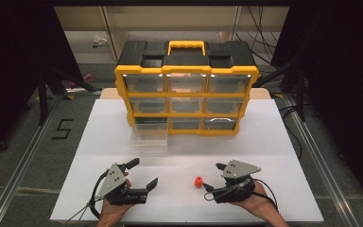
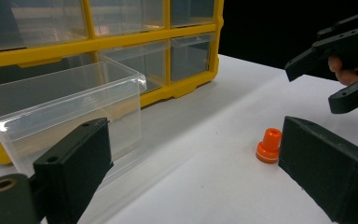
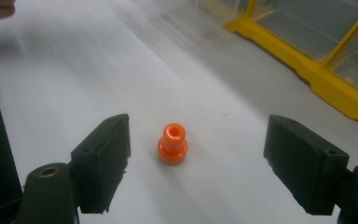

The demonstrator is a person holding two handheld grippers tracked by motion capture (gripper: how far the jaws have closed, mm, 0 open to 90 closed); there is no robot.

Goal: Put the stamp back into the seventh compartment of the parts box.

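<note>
Orange plug (image 3: 172,143): small, round, stepped, with a wide base, a narrower neck and a hole in the top. It stands upright on the white table (image 1: 274,142), near the front edge, between the two grippers.

Right gripper (image 3: 196,158): jaws wide apart, empty, the plug just ahead between them, untouched.

Left gripper (image 1: 144,174): jaws wide apart, empty, facing a clear drawer (image 2: 60,105) pulled out of the yellow organizer (image 1: 186,90).
</note>
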